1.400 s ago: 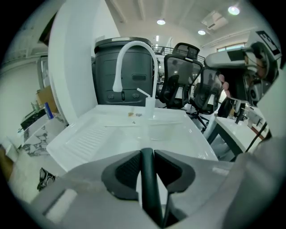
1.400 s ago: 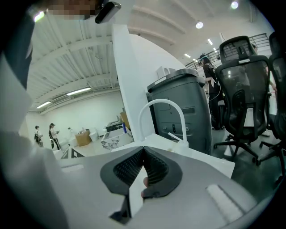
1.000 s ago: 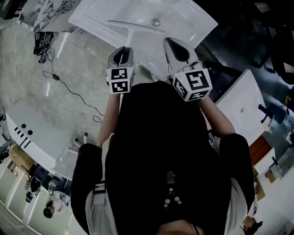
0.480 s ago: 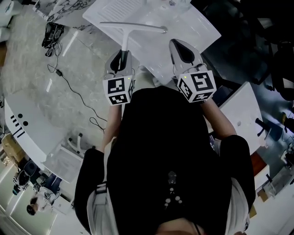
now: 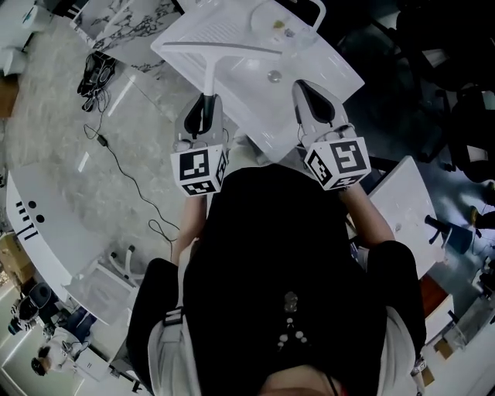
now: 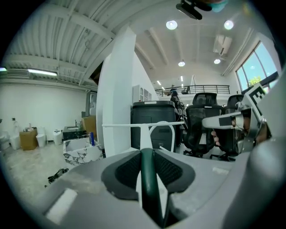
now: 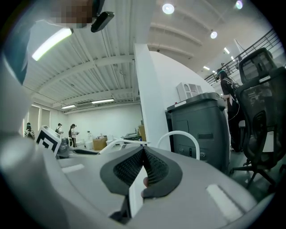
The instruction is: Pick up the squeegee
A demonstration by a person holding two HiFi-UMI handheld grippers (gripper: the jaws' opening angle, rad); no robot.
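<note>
**Holding squeegee in left hand-held gripper, over the basin**

Squeegee is in my left hand-held gripper. The pads are clamped on its dark green handle, which is plain in the left gripper view. The white neck runs straight out ahead w/ the blade set crosswise at the far end. The blade sits approx level there, seen vs. the room bkgd, and touches nothing I can make out. In the head view the neck & blade overlap the white basin; I can't tell from that view how high above it they are.

Right hand-held gripper is near it on the right side, pointing the same way over the basin's near part. It's closed, pads meeting at the tips.

The basin has a drain approx mid-bowl, a ribbed drainboard on its left part & a white curved tube at the far rim.

Further out there's a pale stone-look floor w/ a thin black cable trailing across it. The gripper views also show a grey bin, black office chairs & a tall white panel.
</note>
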